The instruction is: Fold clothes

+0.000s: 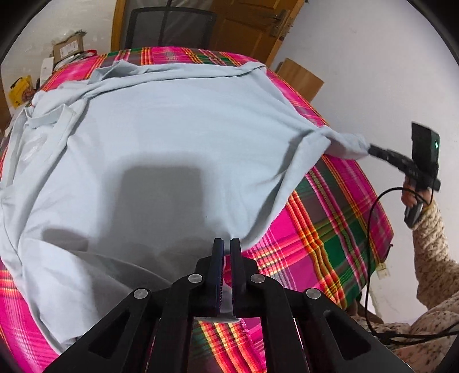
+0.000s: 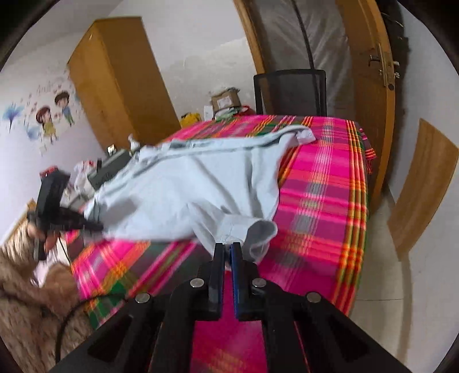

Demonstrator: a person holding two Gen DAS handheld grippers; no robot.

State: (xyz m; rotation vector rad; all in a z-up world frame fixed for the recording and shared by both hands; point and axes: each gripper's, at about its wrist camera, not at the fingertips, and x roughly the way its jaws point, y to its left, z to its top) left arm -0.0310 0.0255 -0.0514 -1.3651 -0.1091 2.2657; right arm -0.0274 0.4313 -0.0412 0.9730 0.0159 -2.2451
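1. Pale blue-grey shirt (image 1: 160,149) of soft, thin knit, spread wide and rumpled over the counter (image 1: 338,229) — cover there a glossy plaid weave in hot pink, green, orange and yellow, fringed at one edge.
2. Left tool (image 1: 226,244) clenched on the shirt's near hem; black flat fingers pressed together with a sliver of pale cloth pinched between them, blue ribbed pad on one inner face.
3. Right tool (image 2: 228,246) likewise clamped shut on a sleeve cuff (image 2: 258,229), the cuff's open tube sagging beside the fingertips.
4. From the left wrist view, right tool (image 1: 373,149) seen off the counter's side edge, sleeve drawn out into a taut, twisted cone from the shirt body.
5. Hand (image 1: 413,195) on that tool's black grip, sleeve (image 1: 430,238) of a fuzzy, speckled beige knit; black cable (image 1: 370,229) looping below.
6. Behind the counter — black mesh chair back (image 1: 172,25), wooden door (image 1: 252,25), cardboard box (image 1: 68,47).
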